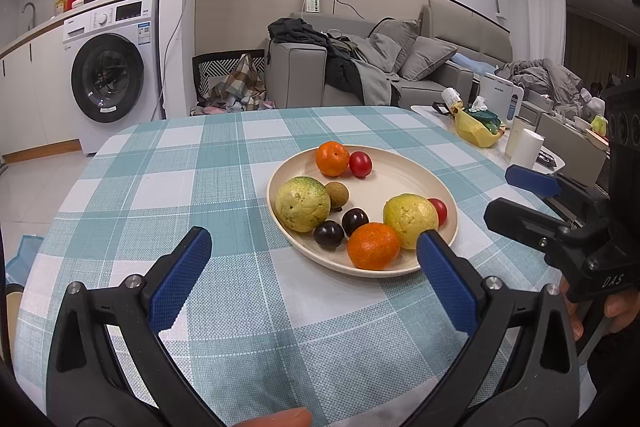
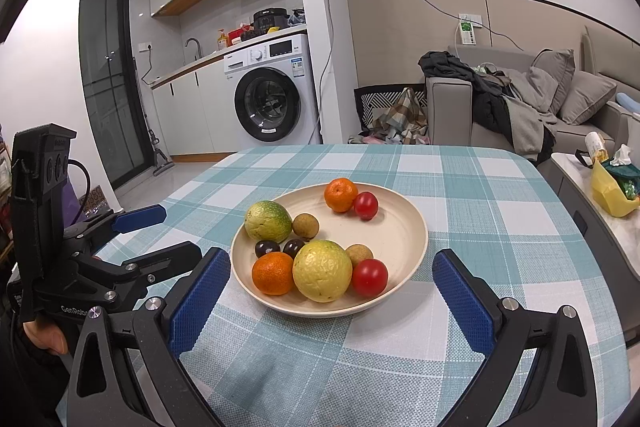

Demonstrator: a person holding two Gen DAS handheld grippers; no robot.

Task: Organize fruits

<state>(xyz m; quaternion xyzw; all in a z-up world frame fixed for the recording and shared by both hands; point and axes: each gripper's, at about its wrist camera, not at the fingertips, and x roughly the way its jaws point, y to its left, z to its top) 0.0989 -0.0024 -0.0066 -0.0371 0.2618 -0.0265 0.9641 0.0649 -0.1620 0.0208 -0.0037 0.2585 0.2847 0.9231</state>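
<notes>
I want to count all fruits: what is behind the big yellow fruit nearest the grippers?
Behind the big yellow fruit lie a brown longan and a dark plum, both partly covered. Whether more hides there cannot be seen.

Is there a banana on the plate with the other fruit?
No, the plate holds only round fruits: two oranges, two yellow-green fruits, two red tomatoes, two dark plums and small brown longans, none long or curved like a banana.

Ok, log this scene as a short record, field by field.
surface: table with teal checked cloth
container: cream plate
fruit on plate: two yellow-green fruits, two oranges, two red tomatoes, two dark plums, two brown longans
nearest fruit: yellow-green fruit beside orange
left gripper: open, empty
right gripper: open, empty
fruit off plate: none visible
</notes>
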